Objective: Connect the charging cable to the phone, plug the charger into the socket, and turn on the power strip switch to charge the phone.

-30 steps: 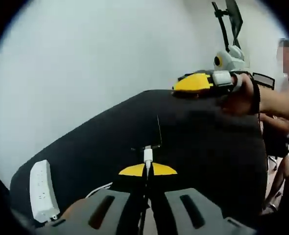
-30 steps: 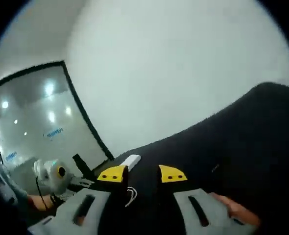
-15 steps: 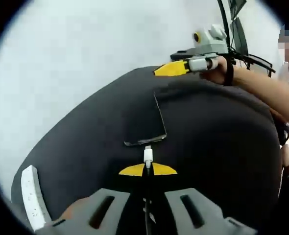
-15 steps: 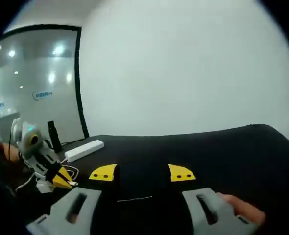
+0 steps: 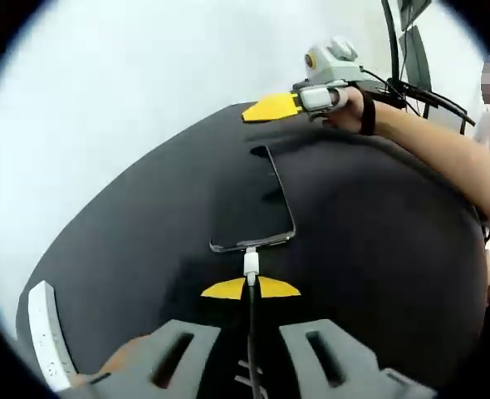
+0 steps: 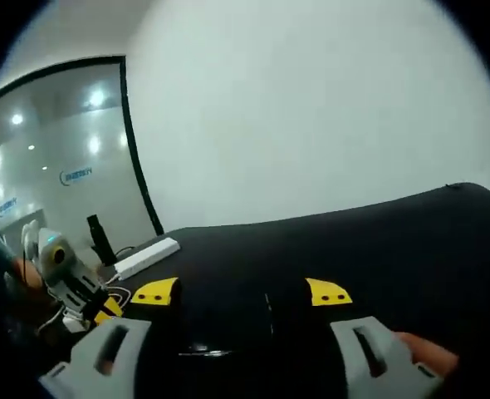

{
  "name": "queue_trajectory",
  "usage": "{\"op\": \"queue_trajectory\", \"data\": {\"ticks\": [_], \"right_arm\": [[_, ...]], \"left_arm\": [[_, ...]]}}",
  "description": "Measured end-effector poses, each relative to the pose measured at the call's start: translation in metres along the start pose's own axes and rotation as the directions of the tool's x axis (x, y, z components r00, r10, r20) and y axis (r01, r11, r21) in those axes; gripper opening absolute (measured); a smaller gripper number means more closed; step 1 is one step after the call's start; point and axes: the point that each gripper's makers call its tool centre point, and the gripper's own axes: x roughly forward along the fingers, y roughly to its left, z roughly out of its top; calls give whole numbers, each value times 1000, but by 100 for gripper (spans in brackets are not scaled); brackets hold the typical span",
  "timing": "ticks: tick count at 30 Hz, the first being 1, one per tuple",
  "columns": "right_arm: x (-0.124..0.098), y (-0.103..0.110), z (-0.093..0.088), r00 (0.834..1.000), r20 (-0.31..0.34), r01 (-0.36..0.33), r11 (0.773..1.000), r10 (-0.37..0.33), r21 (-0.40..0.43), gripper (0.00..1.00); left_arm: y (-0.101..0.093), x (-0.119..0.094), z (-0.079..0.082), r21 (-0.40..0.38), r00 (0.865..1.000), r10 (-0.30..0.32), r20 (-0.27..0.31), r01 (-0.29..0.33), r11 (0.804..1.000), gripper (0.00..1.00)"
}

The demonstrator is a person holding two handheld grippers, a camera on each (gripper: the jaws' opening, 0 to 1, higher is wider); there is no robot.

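Note:
A black phone [image 5: 257, 199] lies flat on the black table [image 5: 378, 249]. My left gripper [image 5: 250, 288] is shut on the white plug [image 5: 250, 266] of the charging cable. The plug's tip meets the phone's near edge, and the cable [image 5: 252, 341] runs back between the jaws. My right gripper [image 5: 271, 107] hovers at the phone's far end, held by a hand [image 5: 353, 104]. In the right gripper view my right gripper [image 6: 242, 293] is open over the table, and the dark phone is hard to make out there. The left gripper [image 6: 75, 283] shows at the left.
A white power strip [image 5: 46, 345] lies near the table's left edge; it also shows as the power strip [image 6: 145, 256] at the back in the right gripper view. Loose white cable [image 6: 122, 295] lies by the left gripper. A person's arm [image 5: 444, 158] reaches in from the right. A white wall stands behind.
The left gripper has brought the plug up to the phone's near edge. The right gripper has moved along to the phone's far end, and its jaws stand wider apart.

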Motion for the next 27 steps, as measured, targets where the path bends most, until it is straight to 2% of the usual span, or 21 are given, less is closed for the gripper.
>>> {"op": "queue_trajectory", "data": {"ticks": [2,3,4,8,9,11,12,14,15,16,17,19,21,25,27], "right_arm": [[2,8,-2,999,1,-41,999,41,-9,62],[4,-4,-2,998,-6,-56,998,56,-4,64],[4,-4,-5,998,-19,-66,998,66,-9,66],[2,0,-20,996,-64,-72,996,68,-58,72],[2,8,-24,993,-79,-91,991,84,-95,74],[3,19,-29,988,-90,-131,987,123,-91,73],[2,15,-31,988,-106,-116,993,112,-35,73],[3,12,-37,981,-146,-133,990,126,-43,73],[4,11,-38,981,-146,-138,989,129,-51,71],[5,12,-41,977,-166,-152,985,137,-82,72],[6,8,-43,975,-181,-150,982,128,-116,73],[8,5,-54,967,-228,-140,984,111,-114,74],[13,7,-48,973,-198,-151,980,123,-130,76],[14,-20,-36,975,-188,-139,984,116,-109,74],[14,-14,-40,977,-188,-124,984,99,-127,70]], "left_arm": [[-2,0,1,19,1000,-1,-15,1,1000,0],[-2,0,1,29,1000,-2,-25,2,1000,0],[-2,-1,0,28,999,-7,-31,8,1000,0],[-3,0,-2,10,997,-30,-73,31,999,0],[-4,-1,-3,7,996,-34,-87,35,999,0],[-5,-1,-2,21,994,-38,-102,41,999,0],[-6,0,-2,29,993,-38,-109,41,999,0],[-6,0,-2,33,992,-40,-118,44,998,0],[-6,0,-3,33,992,-42,-121,47,998,0],[-4,1,-2,26,991,-49,-127,52,998,0],[-4,1,-2,22,990,-52,-130,56,998,0],[-2,4,-1,17,989,-59,-139,62,998,0],[-4,3,-2,24,986,-61,-154,65,998,0],[0,8,1,35,979,-61,-194,69,997,0],[2,10,2,35,976,-60,-209,69,997,0]]}}
